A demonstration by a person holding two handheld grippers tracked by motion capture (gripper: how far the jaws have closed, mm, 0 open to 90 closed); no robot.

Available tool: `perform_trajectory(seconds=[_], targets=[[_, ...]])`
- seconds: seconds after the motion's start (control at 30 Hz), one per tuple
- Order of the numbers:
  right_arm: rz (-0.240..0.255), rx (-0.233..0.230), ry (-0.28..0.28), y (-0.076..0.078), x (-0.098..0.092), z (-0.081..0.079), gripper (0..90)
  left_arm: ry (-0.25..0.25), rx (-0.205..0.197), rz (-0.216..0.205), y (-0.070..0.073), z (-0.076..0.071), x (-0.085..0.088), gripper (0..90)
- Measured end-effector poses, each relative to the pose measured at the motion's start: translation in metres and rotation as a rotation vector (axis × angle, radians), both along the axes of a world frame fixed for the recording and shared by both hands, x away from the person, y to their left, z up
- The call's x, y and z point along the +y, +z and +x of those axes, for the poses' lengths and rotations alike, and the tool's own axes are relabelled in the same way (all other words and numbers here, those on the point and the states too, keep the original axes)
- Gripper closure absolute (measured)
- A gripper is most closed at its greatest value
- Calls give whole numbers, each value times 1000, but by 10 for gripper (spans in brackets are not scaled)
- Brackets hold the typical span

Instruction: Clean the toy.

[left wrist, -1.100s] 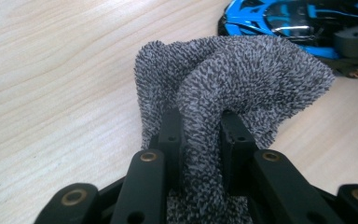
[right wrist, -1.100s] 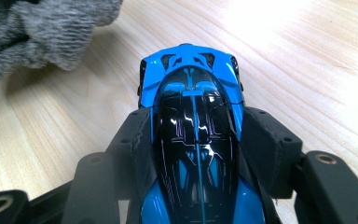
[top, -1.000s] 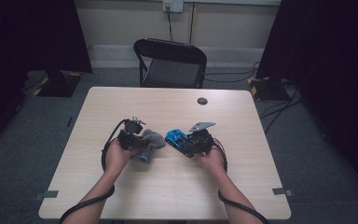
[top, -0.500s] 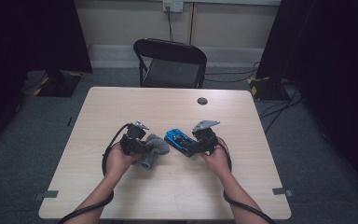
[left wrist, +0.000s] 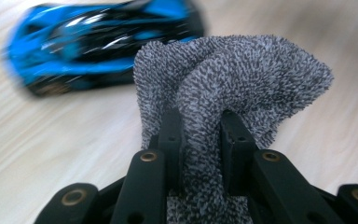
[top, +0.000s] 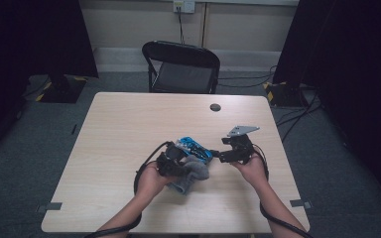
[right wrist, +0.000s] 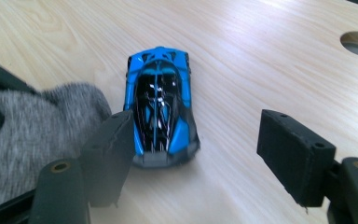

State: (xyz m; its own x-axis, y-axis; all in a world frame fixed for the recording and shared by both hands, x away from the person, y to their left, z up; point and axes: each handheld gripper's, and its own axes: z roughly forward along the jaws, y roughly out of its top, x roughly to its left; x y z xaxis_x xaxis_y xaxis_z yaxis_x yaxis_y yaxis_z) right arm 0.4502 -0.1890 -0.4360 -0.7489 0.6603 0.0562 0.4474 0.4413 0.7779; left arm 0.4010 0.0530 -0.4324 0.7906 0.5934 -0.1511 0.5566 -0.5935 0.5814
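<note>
1. Left tool (top: 171, 161): jaws closed down tight on a bunched grey cloth (left wrist: 233, 88). In the left gripper view a fold of it is pinched between the pads and the rest billows ahead of them.
2. Right tool (right wrist: 193, 154): jaws have just been opening and now stand wide apart. Nothing gripped; the pads are clear of the car.
3. Blue toy car (right wrist: 161, 102): sits on its wheels on the wooden surface (top: 129, 119), near the middle of its front half. The tail lies in the gap between the right tool's jaws and the nose points away from them. The cloth lies just beside one flank, seemingly touching.
4. Step in hand, as I read it: wiping the car with the cloth now that the right tool has let go.
5. Doing it well: keep the pinch on the cloth firm so the fold does not slip out. Lead with the loose billow rather than the hard jaw tips.
6. The car is light and on wheels, so a sideways push will likely roll or skid it. Stroke along the body with light pressure.
7. Keep the right tool close behind the tail, ready to block or re-clamp if the car creeps.
</note>
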Motion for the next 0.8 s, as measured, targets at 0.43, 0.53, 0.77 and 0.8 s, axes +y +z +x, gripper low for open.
perform_trajectory(seconds=[0.43,0.53,0.77,0.8], targets=[[-23,-2,-4,7,-30,-11,249,-114,21,-23,-11,-10,-78,734],[-26,1,3,7,-34,-13,246,-123,31,-19,-15,-10,-87,730],[-30,7,9,4,-44,-17,247,-133,31,-19,-20,-11,-97,701],[-27,9,8,4,-45,-17,246,-134,29,-22,-21,-11,-97,691]])
